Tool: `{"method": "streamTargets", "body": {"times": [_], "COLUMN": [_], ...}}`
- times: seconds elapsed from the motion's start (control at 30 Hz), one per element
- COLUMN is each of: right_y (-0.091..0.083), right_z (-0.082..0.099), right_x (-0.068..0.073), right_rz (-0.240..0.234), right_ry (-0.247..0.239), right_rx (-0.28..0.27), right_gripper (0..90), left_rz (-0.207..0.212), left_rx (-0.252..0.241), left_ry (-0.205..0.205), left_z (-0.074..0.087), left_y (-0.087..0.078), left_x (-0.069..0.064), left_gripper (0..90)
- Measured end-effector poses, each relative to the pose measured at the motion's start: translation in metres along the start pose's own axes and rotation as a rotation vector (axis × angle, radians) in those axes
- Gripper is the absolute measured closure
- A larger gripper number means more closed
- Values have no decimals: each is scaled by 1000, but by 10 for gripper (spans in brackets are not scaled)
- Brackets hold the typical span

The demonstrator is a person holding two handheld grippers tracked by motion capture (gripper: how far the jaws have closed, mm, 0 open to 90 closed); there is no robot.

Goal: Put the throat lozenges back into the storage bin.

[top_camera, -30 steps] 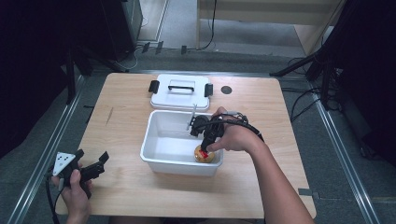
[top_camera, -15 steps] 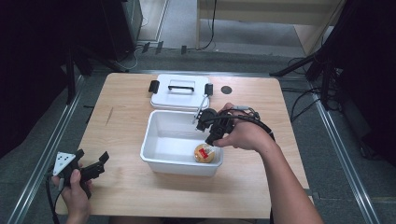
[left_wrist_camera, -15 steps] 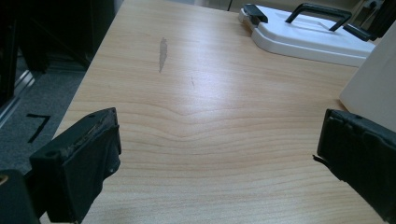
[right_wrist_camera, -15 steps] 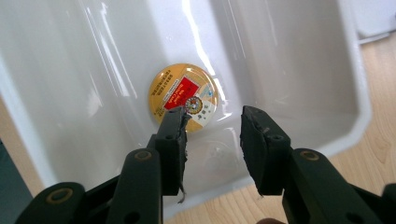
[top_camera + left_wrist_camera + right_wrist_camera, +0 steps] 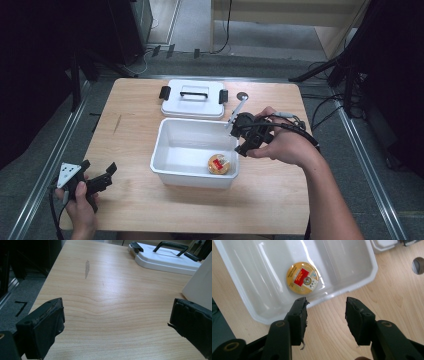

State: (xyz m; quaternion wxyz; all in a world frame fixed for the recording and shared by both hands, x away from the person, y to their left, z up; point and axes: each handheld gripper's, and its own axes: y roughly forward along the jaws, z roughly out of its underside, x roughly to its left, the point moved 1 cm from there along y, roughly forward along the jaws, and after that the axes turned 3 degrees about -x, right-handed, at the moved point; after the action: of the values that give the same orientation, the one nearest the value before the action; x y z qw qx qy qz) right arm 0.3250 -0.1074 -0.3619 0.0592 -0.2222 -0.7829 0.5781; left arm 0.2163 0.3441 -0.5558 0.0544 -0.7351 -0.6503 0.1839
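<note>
White plastic bin [image 5: 170, 155] sits mid-frame in the high view, gold tin [image 5: 219, 164] at its lower right. My right gripper [image 5: 243, 136] hangs over the rim; its jaws, just opening, hold nothing and could catch it. In the left gripper view, my left gripper [image 5: 116, 325] gapes over bare table [image 5: 112, 290].
</note>
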Motion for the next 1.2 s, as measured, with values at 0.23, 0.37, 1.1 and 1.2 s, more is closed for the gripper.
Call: {"method": "streamTargets", "body": {"times": [0.23, 0.37, 1.1, 1.2], "right_y": [-2, 3, 44, 49], "right_z": [22, 34, 119, 131], "right_x": [-5, -6, -14, -15], "right_rz": [20, 29, 78, 109], "right_ry": [48, 70, 315, 354], "right_rx": [11, 11, -97, -123], "right_gripper": [340, 256, 21, 21], "left_rz": [0, 0, -2, -2], "left_rx": [2, -1, 0, 0], "left_ry": [1, -3, 2, 2], "left_z": [0, 0, 0, 0], "left_y": [0, 0, 0, 0], "left_x": [0, 0, 0, 0], "left_gripper": [3, 3, 3, 3]}}
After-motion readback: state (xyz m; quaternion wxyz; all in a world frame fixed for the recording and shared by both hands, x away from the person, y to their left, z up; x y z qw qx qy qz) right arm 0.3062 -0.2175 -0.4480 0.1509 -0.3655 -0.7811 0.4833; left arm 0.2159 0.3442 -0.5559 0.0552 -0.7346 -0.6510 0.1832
